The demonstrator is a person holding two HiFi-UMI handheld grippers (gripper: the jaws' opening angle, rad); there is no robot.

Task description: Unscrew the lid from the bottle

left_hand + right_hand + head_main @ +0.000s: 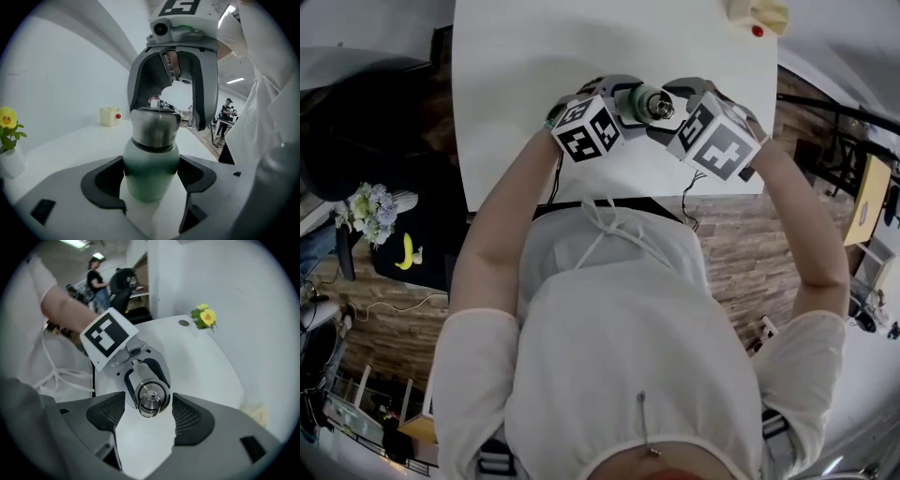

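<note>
1. In the head view the bottle (649, 103) is held over the near edge of the white table (516, 84), at 12 o'clock from the person's chest. It is seen end-on, with its metal top facing the camera.
2. The left gripper (626, 105) sits at the bottle's 9 o'clock and the right gripper (675, 111) at its 3 o'clock, each with its marker cube turned upward.
3. In the left gripper view the left gripper is clenched on the bottle. Both dark pads press the pale green body from 9 and 3 o'clock, just below the steel shoulder.
4. The lid (155, 123) points to 12 o'clock in that view. The right gripper comes down over it from 12 o'clock, with one finger on each side of the lid.
5. In the right gripper view the lid and its wire ring lie between the jaw tips. The jaws are released: the pads flank the lid at 9 and 3 o'clock, very close to it but not squeezing it.
6. There the left gripper reaches in from 11 o'clock, under the lid.
7. A yellow flower (206, 316) stands well away on the table at 1 o'clock.
</note>
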